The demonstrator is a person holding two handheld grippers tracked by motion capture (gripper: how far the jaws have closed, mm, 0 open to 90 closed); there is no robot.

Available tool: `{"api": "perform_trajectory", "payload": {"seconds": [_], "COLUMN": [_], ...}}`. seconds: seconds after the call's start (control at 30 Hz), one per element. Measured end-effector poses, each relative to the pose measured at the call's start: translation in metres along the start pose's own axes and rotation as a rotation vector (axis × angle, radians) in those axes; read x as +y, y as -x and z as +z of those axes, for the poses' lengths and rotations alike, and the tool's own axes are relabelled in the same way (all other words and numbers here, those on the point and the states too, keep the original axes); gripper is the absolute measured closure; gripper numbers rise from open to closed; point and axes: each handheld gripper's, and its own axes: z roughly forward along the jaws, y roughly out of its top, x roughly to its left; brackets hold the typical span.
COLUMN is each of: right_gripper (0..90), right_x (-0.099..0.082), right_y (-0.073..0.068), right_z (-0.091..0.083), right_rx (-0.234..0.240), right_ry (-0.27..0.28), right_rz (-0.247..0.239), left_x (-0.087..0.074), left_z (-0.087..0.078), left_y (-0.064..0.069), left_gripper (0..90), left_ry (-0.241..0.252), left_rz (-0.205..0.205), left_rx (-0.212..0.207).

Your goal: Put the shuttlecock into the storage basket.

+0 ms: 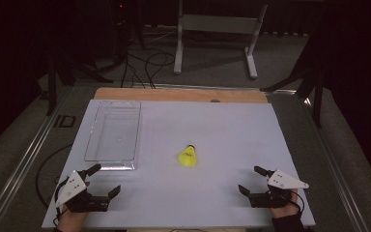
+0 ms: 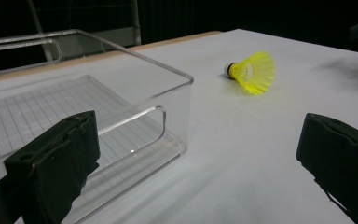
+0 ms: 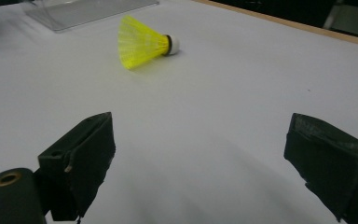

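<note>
High view: shuttlecock (image 1: 188, 156) lies on its side near the middle of the bench (image 1: 222, 130), at about 3 o'clock from the near end of the clear tray (image 1: 94, 126) and apart from it.
Left gripper (image 1: 100, 180): at the bench's 7 o'clock corner, jaws wide open, nothing between them; the tray's near wall lies just ahead of it.
Right gripper (image 1: 253, 180): at the 5 o'clock corner, jaws wide open and empty, pointed toward the shuttlecock.
Step in hand: likely the reach for the shuttlecock, probably bound for the tray.
Doing it well: close on the dark-banded cork tip (image 3: 172, 44), not the yellow skirt (image 3: 140, 42), which would likely crush or slip; come in low, since the skirt may roll.
Surface: smooth white sheet over a wooden board, lit from above.
Room: dark, with a grey floor, loose cables and a white frame at 12 o'clock.
</note>
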Motion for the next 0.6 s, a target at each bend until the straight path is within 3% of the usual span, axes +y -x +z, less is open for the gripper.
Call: {"api": "perform_trajectory", "payload": {"seconds": [0.4,0.6], "right_gripper": [8.5,8.5], "right_x": [0.0024,0.0020], "right_y": [-0.0004,0.0008], "right_z": [0.0012,0.0012], "right_rx": [0.005,0.004], "right_ry": [0.001,0.011], "right_rz": [0.008,0.015], "left_x": [0.0011,0.0093], "left_z": [0.0009,0.0003], "left_y": [0.0012,0.0032], "left_gripper": [0.3,0.3], "left_ry": [-0.003,-0.013], "left_rz": [0.007,0.018], "left_rx": [-0.011,-0.053]}}
